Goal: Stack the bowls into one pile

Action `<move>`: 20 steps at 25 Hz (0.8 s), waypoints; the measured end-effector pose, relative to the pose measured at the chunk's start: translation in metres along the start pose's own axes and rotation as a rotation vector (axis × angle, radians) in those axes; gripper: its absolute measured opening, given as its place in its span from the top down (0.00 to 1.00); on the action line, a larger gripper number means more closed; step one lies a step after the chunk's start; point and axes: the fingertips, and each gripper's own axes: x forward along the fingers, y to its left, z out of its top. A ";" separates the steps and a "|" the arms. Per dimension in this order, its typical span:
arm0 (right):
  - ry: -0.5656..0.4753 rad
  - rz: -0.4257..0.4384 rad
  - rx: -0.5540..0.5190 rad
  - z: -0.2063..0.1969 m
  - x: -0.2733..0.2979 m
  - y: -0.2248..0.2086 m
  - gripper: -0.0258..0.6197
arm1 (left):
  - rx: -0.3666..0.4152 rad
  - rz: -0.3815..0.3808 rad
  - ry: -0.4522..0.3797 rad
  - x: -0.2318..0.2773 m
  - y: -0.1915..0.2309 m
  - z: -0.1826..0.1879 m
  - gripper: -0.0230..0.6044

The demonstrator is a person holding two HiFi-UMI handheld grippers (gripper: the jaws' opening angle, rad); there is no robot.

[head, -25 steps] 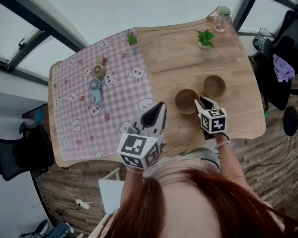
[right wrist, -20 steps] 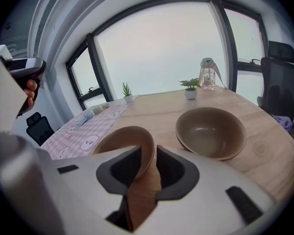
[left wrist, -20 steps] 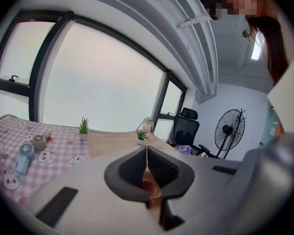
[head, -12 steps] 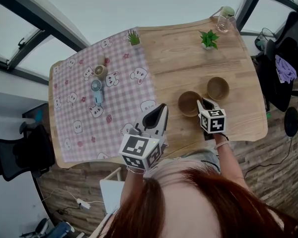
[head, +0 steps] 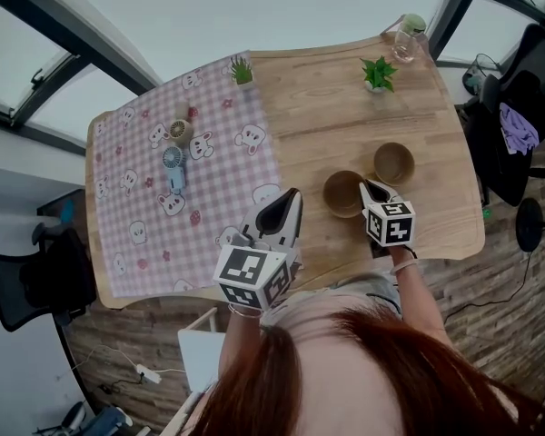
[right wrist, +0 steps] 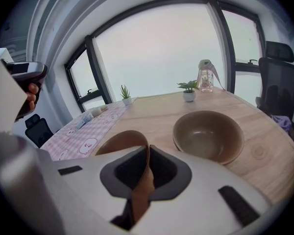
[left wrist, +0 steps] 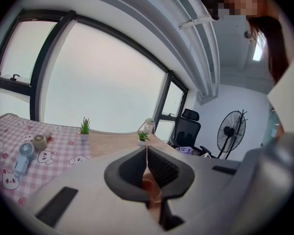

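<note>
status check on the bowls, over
Right tongs shut on near bowl rim. Left tongs shut, empty. Far bowl beside it, not yet stacked, nothing between.

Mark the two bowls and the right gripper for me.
near bowl (head: 341, 193), head view, middle of its inside.
far bowl (head: 393, 161), head view, middle of its inside.
right gripper (head: 371, 189), head view, between its fingertips at the near bowl's rim.

Mini fan (head: 173, 166), plant (head: 376, 71), bottle (head: 405, 36), cloth (head: 134, 218).

no text or number seems legible from these views. the marker cube (head: 252, 275) on the left gripper (head: 293, 193) shows only black-and-white squares.
</note>
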 end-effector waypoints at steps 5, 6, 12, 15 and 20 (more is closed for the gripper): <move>0.000 0.019 -0.019 0.001 -0.007 0.001 0.94 | -0.006 0.003 -0.017 0.000 -0.006 0.003 0.95; 0.000 0.022 -0.021 0.001 -0.009 0.001 0.94 | -0.008 0.005 -0.020 0.000 -0.007 0.003 0.95; 0.000 0.049 -0.042 0.002 -0.019 0.005 0.94 | -0.016 0.016 -0.035 -0.003 -0.012 0.004 0.95; 0.003 0.067 -0.055 0.001 -0.024 0.007 0.94 | -0.022 0.024 -0.046 -0.003 -0.015 0.006 0.95; -0.003 0.092 -0.075 0.005 -0.032 0.007 0.94 | -0.035 0.038 -0.067 -0.001 -0.022 0.008 0.95</move>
